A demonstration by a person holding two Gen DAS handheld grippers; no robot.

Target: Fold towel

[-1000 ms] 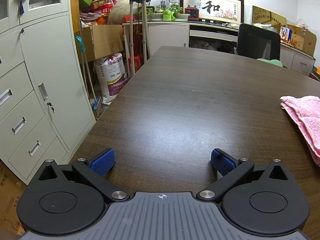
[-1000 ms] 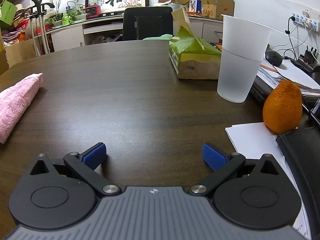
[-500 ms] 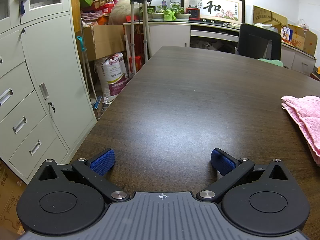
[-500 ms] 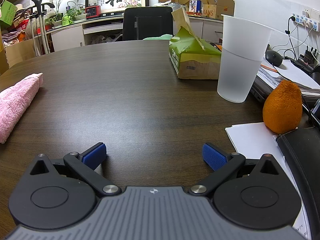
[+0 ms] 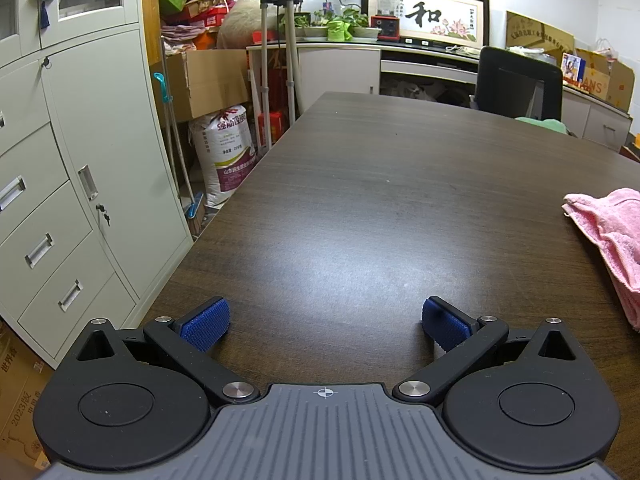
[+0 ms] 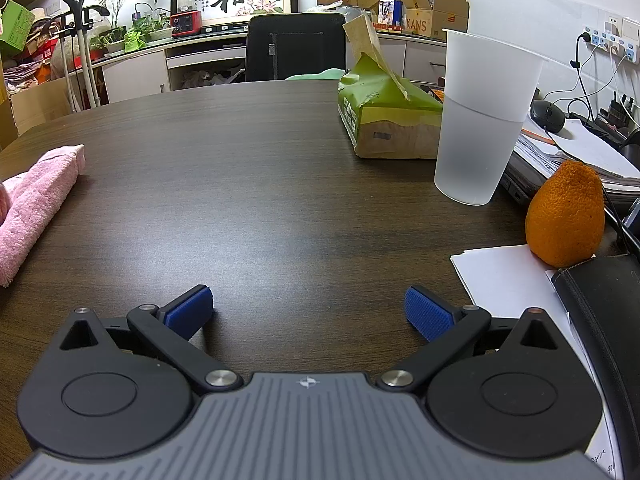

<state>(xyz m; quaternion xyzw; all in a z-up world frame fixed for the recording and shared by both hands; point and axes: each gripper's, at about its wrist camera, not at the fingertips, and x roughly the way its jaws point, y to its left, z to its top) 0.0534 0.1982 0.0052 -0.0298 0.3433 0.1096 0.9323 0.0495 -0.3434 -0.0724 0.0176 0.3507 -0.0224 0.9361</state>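
Leftmost, left gripper (image 5: pixel 325 322) low over the dark worktop (image 5: pixel 380 208), jaws spread wide, nothing between the blue pads (image 5: pixel 205 324). Further right, pink towel (image 5: pixel 612 240) lying folded on the worktop, apart from both grippers, between the two. Then right gripper (image 6: pixel 308 312), likewise splayed wide and empty, over bare wood. Beyond it to the right, green tissue pack (image 6: pixel 384 120), frosted plastic cup (image 6: pixel 480 120) just beside it, orange (image 6: pixel 566 216) near white paper (image 6: pixel 508 280).
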